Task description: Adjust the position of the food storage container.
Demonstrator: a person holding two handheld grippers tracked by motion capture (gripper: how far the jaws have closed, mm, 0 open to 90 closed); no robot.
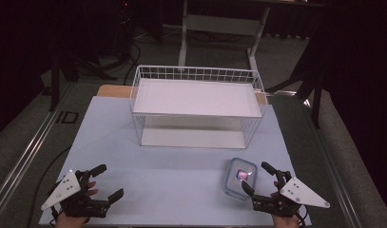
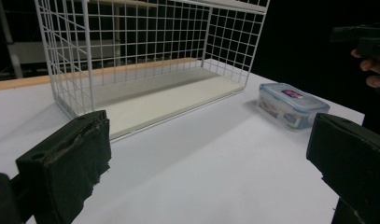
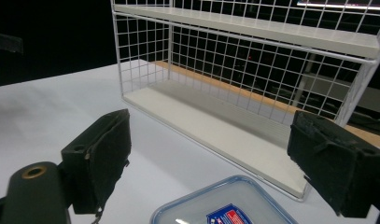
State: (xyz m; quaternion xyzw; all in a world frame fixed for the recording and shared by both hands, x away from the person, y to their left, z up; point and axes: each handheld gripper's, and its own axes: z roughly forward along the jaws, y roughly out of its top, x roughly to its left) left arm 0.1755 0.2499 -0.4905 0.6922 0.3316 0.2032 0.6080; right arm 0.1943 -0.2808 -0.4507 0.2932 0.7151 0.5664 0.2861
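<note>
A clear lidded food box (image 1: 241,176) with a coloured label lies on the pale table (image 1: 172,166) at the front right; it also appears as the box (image 2: 290,105) and the box lid (image 3: 225,207). My right gripper (image 1: 259,177) stands open just right of the box, its jaws apart above the lid in the right gripper view (image 3: 215,158). Near the front left corner my left gripper (image 1: 111,182) is open and holds nothing, its jaws wide in the left gripper view (image 2: 206,163).
A white wire rack (image 1: 197,107) with two white shelves stands at the middle back of the table; its open front faces me. A desk frame (image 1: 219,28) stands on the dark floor behind. Bare tabletop lies between the grippers.
</note>
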